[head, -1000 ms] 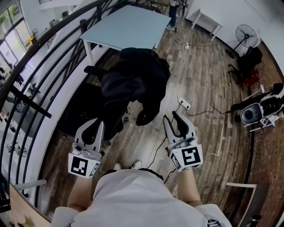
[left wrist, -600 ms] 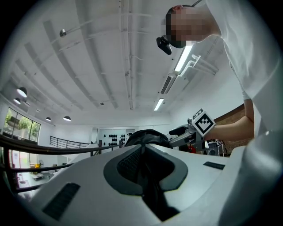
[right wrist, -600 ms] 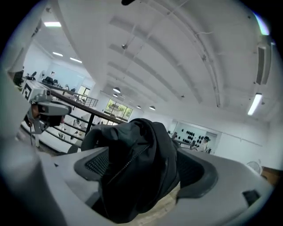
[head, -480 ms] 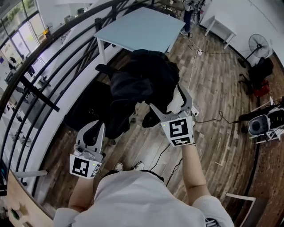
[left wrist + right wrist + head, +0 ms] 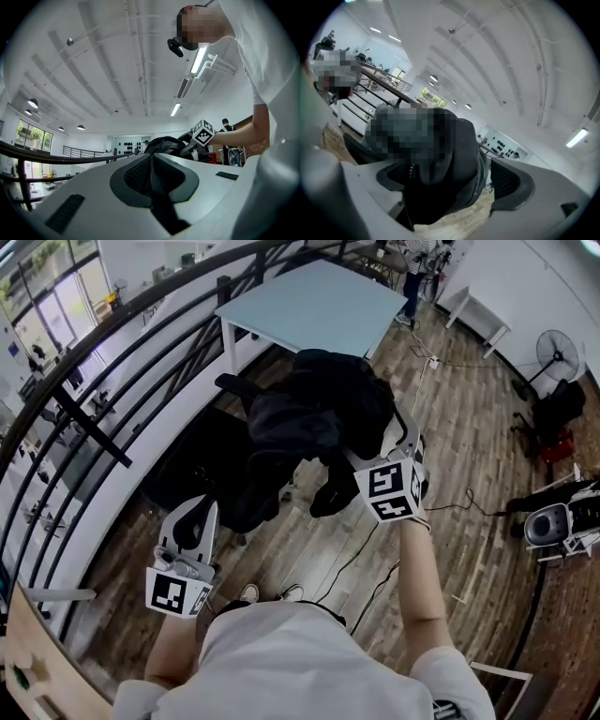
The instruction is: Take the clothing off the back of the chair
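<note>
- Right gripper is open wide, with the dark jacket between its jaws.
- Jacket hangs over the chair back, right in front of that gripper.
- Left gripper is pinched closed and empty, well behind.

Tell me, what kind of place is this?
Probably an open-plan office or workshop, possibly on an upper level. There is a plain table, an office chair draped with dark clothing, a railing along one side, and a standing fan on the wood floor.
</note>
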`<state>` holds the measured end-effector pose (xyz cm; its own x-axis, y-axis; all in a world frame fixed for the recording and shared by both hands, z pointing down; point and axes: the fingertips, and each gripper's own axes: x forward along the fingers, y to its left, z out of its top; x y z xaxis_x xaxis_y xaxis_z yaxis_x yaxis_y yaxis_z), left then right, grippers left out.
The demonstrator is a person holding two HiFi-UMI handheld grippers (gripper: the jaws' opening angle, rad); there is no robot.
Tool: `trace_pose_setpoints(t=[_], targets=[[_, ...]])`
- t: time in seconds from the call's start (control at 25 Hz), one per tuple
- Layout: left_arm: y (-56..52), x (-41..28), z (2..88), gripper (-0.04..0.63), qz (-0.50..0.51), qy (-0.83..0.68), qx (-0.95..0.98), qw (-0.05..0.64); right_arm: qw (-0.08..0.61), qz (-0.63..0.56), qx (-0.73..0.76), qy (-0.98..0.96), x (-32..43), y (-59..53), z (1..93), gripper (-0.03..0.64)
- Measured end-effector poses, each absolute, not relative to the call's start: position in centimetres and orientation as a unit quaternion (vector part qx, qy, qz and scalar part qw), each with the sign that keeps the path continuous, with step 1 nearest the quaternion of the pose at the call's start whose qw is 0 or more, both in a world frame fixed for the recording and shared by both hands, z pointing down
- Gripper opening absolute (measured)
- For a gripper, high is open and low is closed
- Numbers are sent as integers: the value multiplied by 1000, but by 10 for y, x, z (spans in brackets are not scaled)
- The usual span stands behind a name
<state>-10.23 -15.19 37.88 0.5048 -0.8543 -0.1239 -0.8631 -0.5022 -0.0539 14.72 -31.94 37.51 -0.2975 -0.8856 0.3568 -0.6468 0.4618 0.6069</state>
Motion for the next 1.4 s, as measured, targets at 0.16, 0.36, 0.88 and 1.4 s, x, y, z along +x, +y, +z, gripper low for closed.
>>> trace_pose_setpoints(t=[0.16, 0.36, 0.88, 1.4], targets=[[-155, -111, 380, 41, 40, 504, -861, 54, 360, -135, 404, -830, 141, -334, 384, 505], [-157, -118, 380, 41, 42, 508, -859, 52, 385, -89, 343, -852, 140, -357, 394, 531], [-158, -121, 383, 41, 41, 512, -857, 42, 395, -61, 324, -858, 131, -353, 420, 419], [-157, -112, 377, 41, 32, 507, -860, 50, 279, -41, 417, -864, 145, -322, 411, 84]])
